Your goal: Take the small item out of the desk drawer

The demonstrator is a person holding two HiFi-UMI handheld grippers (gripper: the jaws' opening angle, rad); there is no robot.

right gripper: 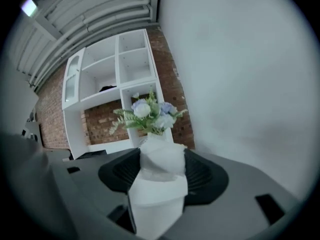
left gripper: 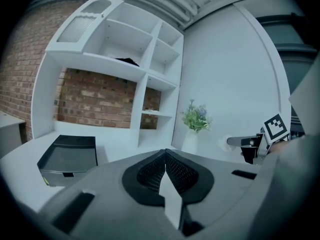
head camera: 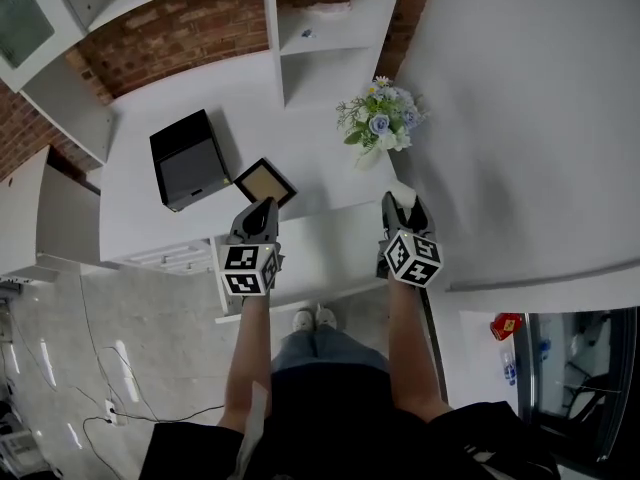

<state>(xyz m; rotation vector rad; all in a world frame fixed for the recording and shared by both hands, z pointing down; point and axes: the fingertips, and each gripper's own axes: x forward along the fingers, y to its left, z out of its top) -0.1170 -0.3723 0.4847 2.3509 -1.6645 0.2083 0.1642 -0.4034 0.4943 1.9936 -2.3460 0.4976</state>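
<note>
Item: a small white item (right gripper: 159, 176) that looks wrapped or crumpled. What it is cannot be told.
Item and tool: it sits between the jaws of the right gripper (head camera: 398, 203), with both ribbed pads pressing its sides. Its upper end pokes past the tips, in line with the flowers behind it.
Right gripper: clenched on the small white item, at centre right of the head view, above the front edge of the desk.
Left gripper: the left gripper (left gripper: 165, 156) has its jaws closed tip to tip with nothing between them. It is at lower centre left of the head view, just below the framed square.
Markings: black-and-white square patterns on the cube of each gripper.
Desk: a white desk (head camera: 250, 98) fills the upper middle of the head view. A white panel (head camera: 310, 258) juts from its front edge between the two grippers; whether it is the drawer cannot be told.
On the desk: a black box (head camera: 188, 158) at centre left, a tan square in a black frame (head camera: 265, 181) beside it, and a bunch of flowers (head camera: 383, 118) in a white vase at upper right.
Room: white shelving (left gripper: 125, 44) against a brick wall (left gripper: 95, 101), a plain white wall at right, and a pale tiled floor (head camera: 150, 338) with cables at lower left.
</note>
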